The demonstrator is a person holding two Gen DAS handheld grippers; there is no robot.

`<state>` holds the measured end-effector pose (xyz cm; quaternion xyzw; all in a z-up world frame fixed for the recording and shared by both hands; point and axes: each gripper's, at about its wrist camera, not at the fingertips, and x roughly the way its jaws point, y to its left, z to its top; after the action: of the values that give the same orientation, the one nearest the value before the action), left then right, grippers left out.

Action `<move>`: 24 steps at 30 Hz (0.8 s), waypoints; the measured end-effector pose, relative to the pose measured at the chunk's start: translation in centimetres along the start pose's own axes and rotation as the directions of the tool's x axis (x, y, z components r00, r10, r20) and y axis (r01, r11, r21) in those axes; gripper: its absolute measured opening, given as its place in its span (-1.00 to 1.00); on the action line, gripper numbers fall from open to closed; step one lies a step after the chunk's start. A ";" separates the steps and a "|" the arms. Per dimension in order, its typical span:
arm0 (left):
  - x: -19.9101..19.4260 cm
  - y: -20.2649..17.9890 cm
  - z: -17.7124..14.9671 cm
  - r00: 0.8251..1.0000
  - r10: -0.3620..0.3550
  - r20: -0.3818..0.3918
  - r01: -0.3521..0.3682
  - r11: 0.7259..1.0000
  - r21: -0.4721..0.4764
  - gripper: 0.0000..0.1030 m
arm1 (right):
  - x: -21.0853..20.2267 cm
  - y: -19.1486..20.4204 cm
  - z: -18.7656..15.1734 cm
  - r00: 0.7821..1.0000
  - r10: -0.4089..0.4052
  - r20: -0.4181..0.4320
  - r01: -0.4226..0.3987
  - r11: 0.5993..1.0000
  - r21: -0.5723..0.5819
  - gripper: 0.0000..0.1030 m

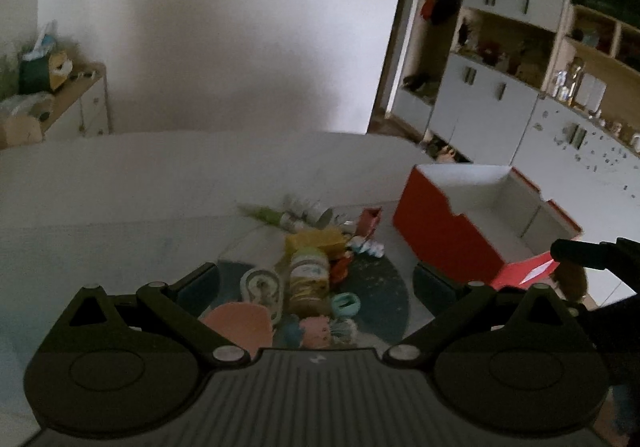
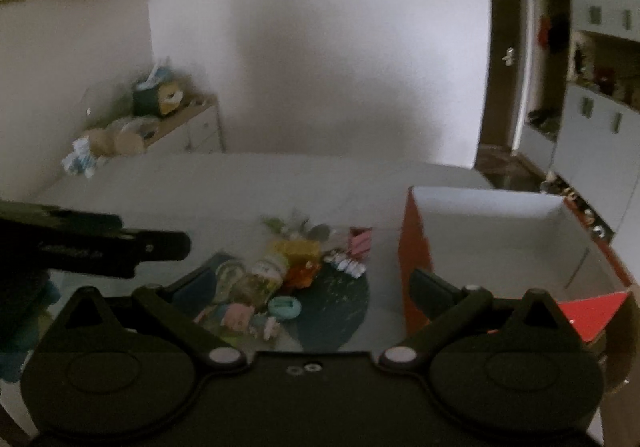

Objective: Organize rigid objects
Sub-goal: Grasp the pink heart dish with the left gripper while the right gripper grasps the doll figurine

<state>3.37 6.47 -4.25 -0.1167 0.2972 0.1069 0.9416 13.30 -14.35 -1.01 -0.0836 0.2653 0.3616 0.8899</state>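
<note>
Both tongs hover above a white table (image 1: 120,183), jaws spread wide, nothing between them. Left gripper (image 1: 316,279) sits right over a pile of small items (image 1: 308,271) on a dark round mat (image 1: 380,295): a lidded jar (image 1: 309,279) lying on its side dead ahead between the fingers, a yellow box (image 1: 316,241) just beyond it, a teal ring-shaped piece (image 1: 345,304) to its right, a pink piece (image 1: 240,323) near the left finger. Red box with white inside (image 1: 472,223) is open, ahead-right of the left tongs, apart from the pile. Right gripper (image 2: 312,287) has the same pile ahead-left; red box (image 2: 500,247) is close by its right finger (image 2: 432,289). Views are dim and blurred; the smaller items are unclear.
</note>
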 end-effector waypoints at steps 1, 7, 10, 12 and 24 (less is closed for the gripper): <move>0.4 0.1 -0.1 1.000 0.001 -0.008 -0.001 1.000 -0.001 1.00 | 0.4 -0.1 0.0 1.000 0.012 -0.009 -0.012 1.000 -0.005 0.99; 3.6 1.0 -0.5 0.998 0.052 -0.043 -0.051 0.998 0.027 1.00 | 3.7 -0.5 -0.3 0.993 0.071 -0.094 -0.073 0.997 -0.021 0.96; 5.2 2.6 -1.2 0.994 0.072 -0.077 -0.072 0.997 0.000 0.99 | 5.6 -0.2 -0.8 0.983 0.114 -0.144 -0.121 0.992 -0.041 0.91; 5.9 3.4 -1.7 0.991 0.083 -0.102 -0.085 0.996 -0.018 0.99 | 6.6 0.2 -1.1 0.977 0.136 -0.167 -0.149 0.987 -0.066 0.88; 8.7 6.2 -3.5 0.978 0.078 -0.196 -0.095 0.992 -0.080 0.98 | 12.8 2.6 -2.8 0.933 0.212 -0.290 -0.255 0.960 -0.116 0.65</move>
<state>6.80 12.51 -13.09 -0.1552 0.3866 0.1490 0.8968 18.02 -5.73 -10.12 -0.1683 0.3661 0.4690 0.7860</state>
